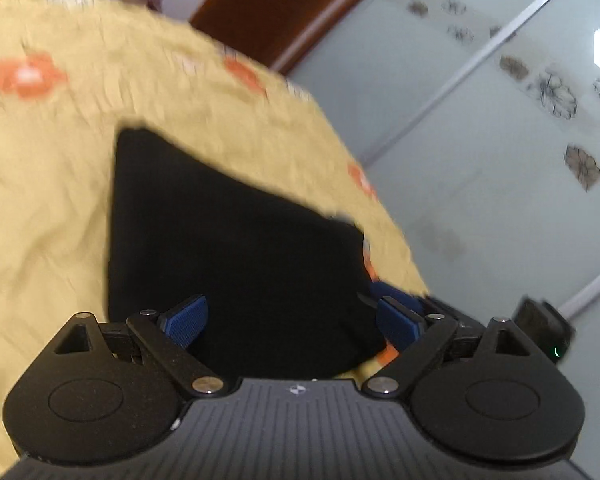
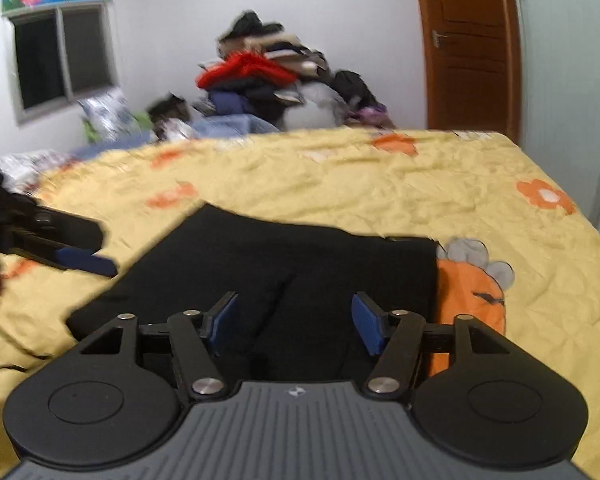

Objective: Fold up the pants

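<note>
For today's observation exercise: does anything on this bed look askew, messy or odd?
The black pants lie flat and folded on the yellow bedspread, nothing askew there. The one untidy spot is the heap of clothes piled loosely beyond the bed's far edge.

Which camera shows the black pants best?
The right wrist view: the black pants lie folded on the yellow bedspread, with most edges showing. The left wrist view shows the pants closer, tilted and blurred, the near part hidden behind the gripper.
</note>
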Demonstrator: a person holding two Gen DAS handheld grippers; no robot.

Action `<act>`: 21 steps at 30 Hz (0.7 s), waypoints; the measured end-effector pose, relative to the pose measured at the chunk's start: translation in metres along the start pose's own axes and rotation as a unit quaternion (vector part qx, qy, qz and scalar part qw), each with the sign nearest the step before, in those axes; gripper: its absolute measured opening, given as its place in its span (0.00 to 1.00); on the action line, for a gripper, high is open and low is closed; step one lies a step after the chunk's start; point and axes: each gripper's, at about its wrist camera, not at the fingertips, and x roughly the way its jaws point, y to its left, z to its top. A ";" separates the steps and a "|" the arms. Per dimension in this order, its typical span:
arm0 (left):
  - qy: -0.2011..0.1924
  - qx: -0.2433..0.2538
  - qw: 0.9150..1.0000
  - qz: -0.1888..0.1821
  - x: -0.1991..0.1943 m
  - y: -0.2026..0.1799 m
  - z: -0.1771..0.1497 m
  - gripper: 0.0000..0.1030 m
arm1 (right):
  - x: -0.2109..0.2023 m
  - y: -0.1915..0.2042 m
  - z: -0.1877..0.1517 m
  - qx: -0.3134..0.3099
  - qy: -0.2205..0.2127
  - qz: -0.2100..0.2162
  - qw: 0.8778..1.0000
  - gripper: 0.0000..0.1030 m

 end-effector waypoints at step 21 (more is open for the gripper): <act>0.070 -0.013 0.996 0.059 0.021 0.057 0.045 0.96 | 0.027 -0.137 -0.013 0.263 0.085 0.176 0.945 0.69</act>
